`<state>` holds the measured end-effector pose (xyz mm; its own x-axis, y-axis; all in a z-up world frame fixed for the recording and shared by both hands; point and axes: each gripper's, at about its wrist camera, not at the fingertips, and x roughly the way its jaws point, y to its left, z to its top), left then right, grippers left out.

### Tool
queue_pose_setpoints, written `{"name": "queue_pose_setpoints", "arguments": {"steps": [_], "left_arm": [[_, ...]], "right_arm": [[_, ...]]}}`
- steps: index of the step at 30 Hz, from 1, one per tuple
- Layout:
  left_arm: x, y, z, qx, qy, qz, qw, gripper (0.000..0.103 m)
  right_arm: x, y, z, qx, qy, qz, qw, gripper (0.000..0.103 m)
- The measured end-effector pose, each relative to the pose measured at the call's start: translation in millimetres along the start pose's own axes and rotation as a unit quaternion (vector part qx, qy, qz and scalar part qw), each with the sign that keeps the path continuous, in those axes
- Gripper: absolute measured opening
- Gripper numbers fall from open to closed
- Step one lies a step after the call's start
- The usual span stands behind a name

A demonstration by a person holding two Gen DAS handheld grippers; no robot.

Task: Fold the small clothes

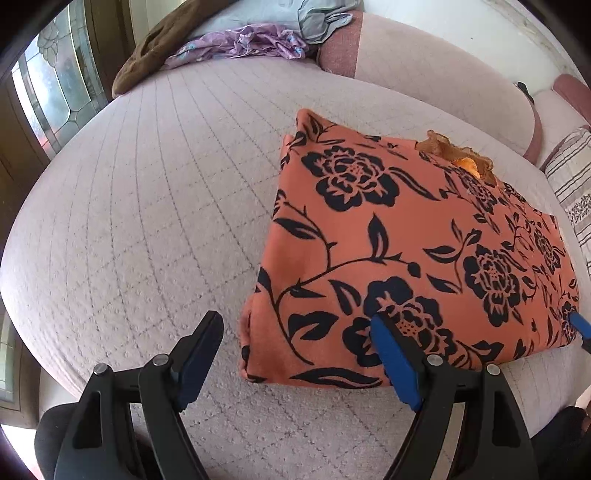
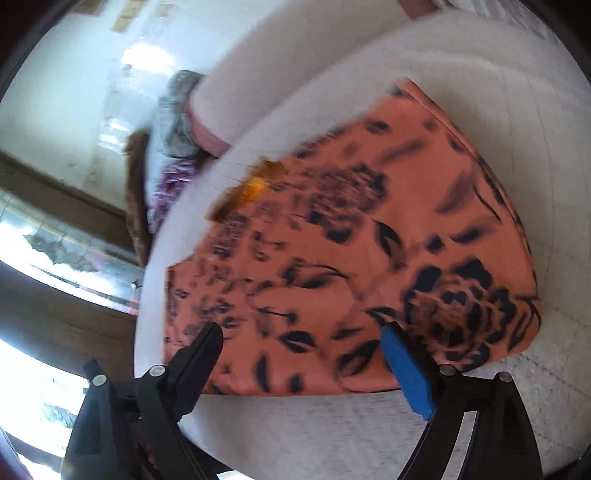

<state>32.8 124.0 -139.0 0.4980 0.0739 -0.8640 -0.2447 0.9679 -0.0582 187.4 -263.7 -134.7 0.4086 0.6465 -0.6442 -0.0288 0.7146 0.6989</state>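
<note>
A: In the left view, what is seen?
B: The left tongs [image 1: 295, 325] are spread wide, empty. The orange cloth with black flowers [image 1: 406, 240], folded flat, is laid just ahead.

A: And the right view?
B: The right tongs [image 2: 301, 332] are spread wide, empty, over that cloth [image 2: 351, 258]. More clothes [image 1: 240, 44] are left unfolded far beyond.

The bed [image 1: 155, 206] wears a pale quilted cover with a stitched grid. On it lies a folded orange cloth [image 1: 406, 251] with black flowers, a lace edge [image 1: 458, 155] showing at its far side. Well apart at the far edge lie a brown cloth [image 1: 147, 55], a crumpled purple one [image 1: 243, 46] and a grey-blue one [image 1: 317, 22]. A striped pillow [image 1: 572, 199] sits just beside the orange cloth.
</note>
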Motion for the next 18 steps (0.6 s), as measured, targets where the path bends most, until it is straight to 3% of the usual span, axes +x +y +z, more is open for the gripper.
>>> {"name": "queue_pose_setpoints", "arguments": {"steps": [3,5,7,12,14,16,18], "left_arm": [[-4.3,-4.8,4.5,0.000,-0.008,-0.004,1.0000,0.083],[-7.1,-9.8,8.9,0.005,-0.008,-0.007,0.9999,0.083],[-11.9,-14.0,13.6,0.013,-0.019,-0.009,0.9997,0.083],[-13.1,-30.0,35.7,0.027,-0.051,-0.027,0.9980,0.083],[14.5,-36.4,50.4,0.039,-0.034,-0.018,0.9985,0.083],[50.9,-34.8,59.1,0.044,0.013,0.018,0.9988,0.082],[60.9,-23.7,70.4,0.008,0.023,-0.012,0.9996,0.081]], "right_arm": [[6.2,10.1,-4.5,-0.025,0.007,0.021,0.999,0.090],[32.0,-8.4,-8.4,-0.003,0.047,-0.015,0.999,0.090],[29.8,-6.1,-8.3,0.001,0.022,-0.003,1.000,0.090],[23.3,3.1,-7.6,-0.005,0.016,0.005,1.000,0.090],[17.6,-9.0,-14.9,0.001,0.017,0.008,1.000,0.090],[9.6,-11.4,-20.3,0.008,0.009,0.019,1.000,0.090],[-3.2,-18.1,-23.4,0.020,0.001,0.023,1.000,0.090]]}}
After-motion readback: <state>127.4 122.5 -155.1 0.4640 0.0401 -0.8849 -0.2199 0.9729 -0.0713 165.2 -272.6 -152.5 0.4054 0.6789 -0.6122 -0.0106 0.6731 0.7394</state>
